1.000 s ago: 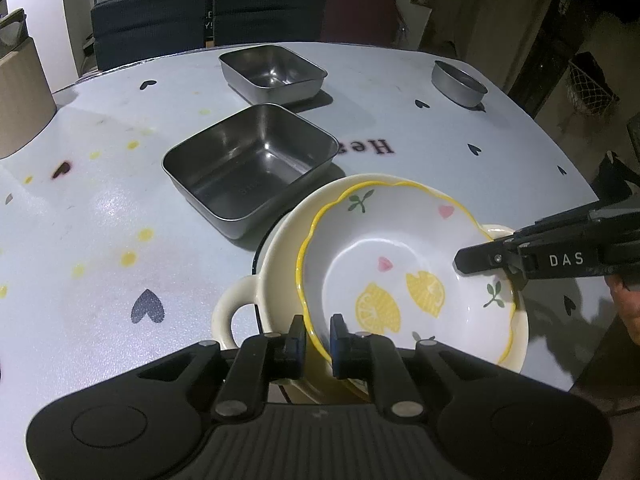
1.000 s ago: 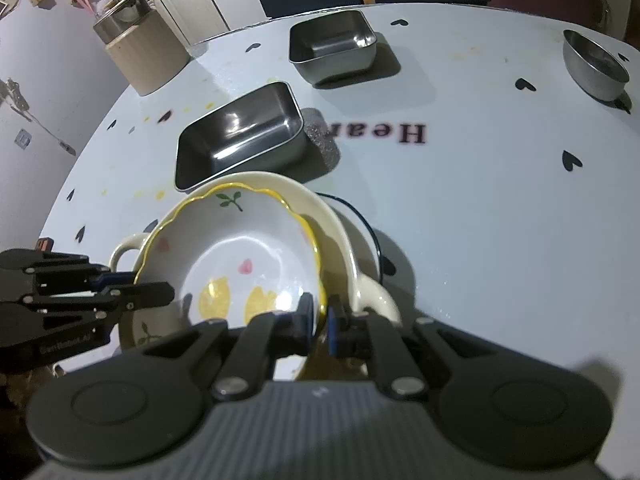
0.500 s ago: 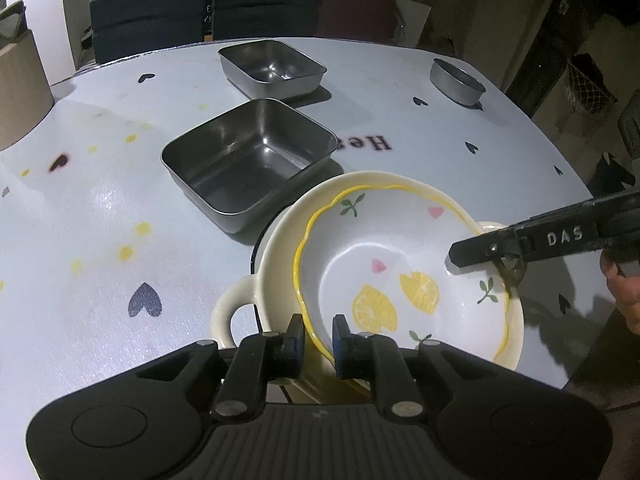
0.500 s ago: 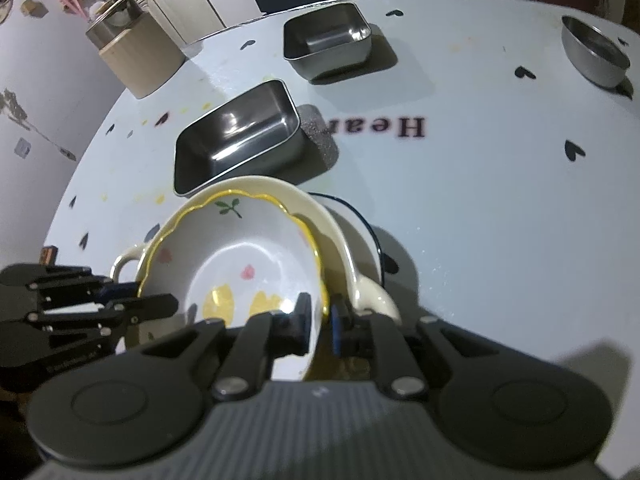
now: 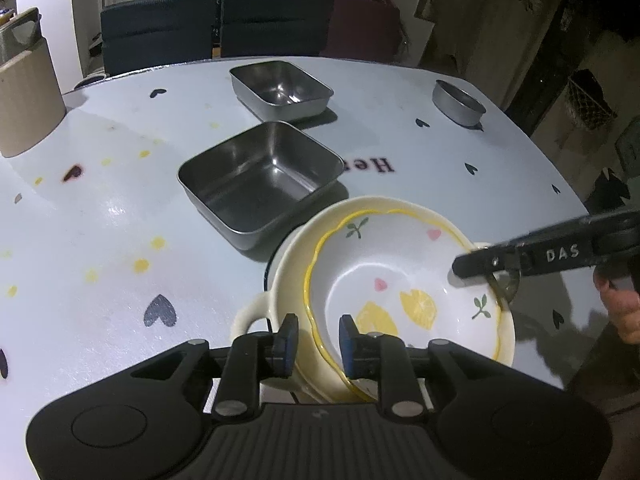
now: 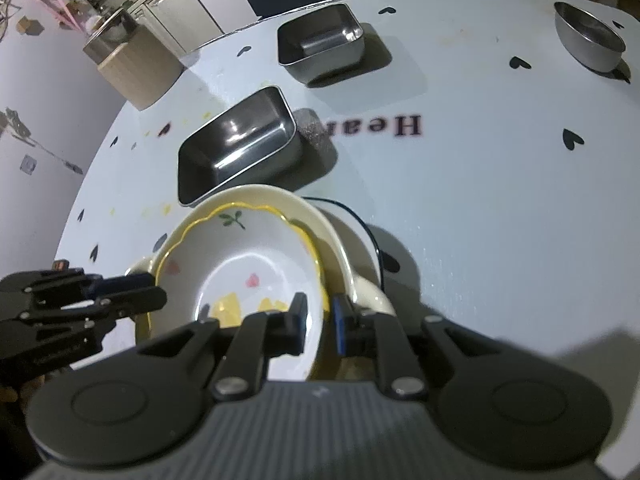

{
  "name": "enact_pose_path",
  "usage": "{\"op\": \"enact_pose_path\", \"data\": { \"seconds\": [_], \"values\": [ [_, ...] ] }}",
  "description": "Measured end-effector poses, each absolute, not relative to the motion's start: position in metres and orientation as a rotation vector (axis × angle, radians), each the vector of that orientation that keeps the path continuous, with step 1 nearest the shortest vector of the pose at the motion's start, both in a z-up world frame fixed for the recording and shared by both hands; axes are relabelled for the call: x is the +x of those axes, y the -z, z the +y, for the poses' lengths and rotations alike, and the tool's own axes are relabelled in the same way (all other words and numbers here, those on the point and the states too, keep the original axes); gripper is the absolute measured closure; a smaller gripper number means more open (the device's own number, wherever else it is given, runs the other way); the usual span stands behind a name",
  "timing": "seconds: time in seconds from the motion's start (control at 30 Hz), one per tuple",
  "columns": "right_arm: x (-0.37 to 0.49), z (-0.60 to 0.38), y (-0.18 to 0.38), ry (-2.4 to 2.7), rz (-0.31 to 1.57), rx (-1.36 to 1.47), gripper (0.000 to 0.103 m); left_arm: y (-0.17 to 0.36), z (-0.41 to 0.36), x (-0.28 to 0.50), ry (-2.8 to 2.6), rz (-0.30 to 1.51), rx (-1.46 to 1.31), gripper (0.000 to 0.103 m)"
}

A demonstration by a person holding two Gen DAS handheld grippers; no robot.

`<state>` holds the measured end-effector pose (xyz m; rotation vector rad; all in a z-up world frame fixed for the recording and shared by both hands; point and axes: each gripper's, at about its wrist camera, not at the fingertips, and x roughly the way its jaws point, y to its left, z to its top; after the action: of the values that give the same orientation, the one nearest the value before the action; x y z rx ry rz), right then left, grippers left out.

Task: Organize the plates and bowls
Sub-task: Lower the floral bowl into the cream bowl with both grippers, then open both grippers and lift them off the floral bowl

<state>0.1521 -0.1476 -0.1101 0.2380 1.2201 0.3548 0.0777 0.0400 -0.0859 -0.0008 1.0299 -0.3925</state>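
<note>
Pale bench (image 5: 400, 128) with rounded corners, its glossy covering printed with dark hearts, small yellow marks and reversed lettering; overhead light glares off the left part. Behind the far edge stand two dark blue upholstered chairs (image 5: 216, 24) and, to their right, a maroon chair (image 5: 360, 24). A beige cylindrical container (image 5: 24, 96) with a metal insert stands off the left corner. White wall (image 6: 44, 128) at left, with white cabinets (image 6: 168, 4) farther back. The right side of the room is dim; a net basket (image 5: 588, 96) hangs there.
</note>
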Motion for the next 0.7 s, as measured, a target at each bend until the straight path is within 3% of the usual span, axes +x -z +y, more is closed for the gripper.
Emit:
{"op": "enact_pose_path", "data": {
  "seconds": [0.23,0.33,0.4,0.5,0.63,0.7],
  "values": [
    [0.148,-0.145,0.092,-0.399,1.142,0.186,0.070,0.073,0.040,0.078,0.396,0.989,-0.028,0.057],
    [0.150,-0.146,0.080,-0.426,1.088,0.175,0.055,0.062,0.041,0.081,0.387,0.950,-0.051,0.041],
    [0.152,-0.146,0.071,-0.447,1.035,0.162,0.048,0.054,0.043,0.084,0.371,0.920,-0.073,0.022],
    [0.156,-0.147,0.059,-0.465,0.947,0.134,0.039,0.045,0.047,0.090,0.348,0.883,-0.118,0.015],
    [0.164,-0.149,0.046,-0.476,0.839,0.109,0.015,0.038,0.054,0.100,0.296,0.859,-0.161,0.009],
    [0.169,-0.149,0.042,-0.481,0.797,0.097,0.009,0.036,0.058,0.105,0.272,0.851,-0.180,0.004]
  ]
}}
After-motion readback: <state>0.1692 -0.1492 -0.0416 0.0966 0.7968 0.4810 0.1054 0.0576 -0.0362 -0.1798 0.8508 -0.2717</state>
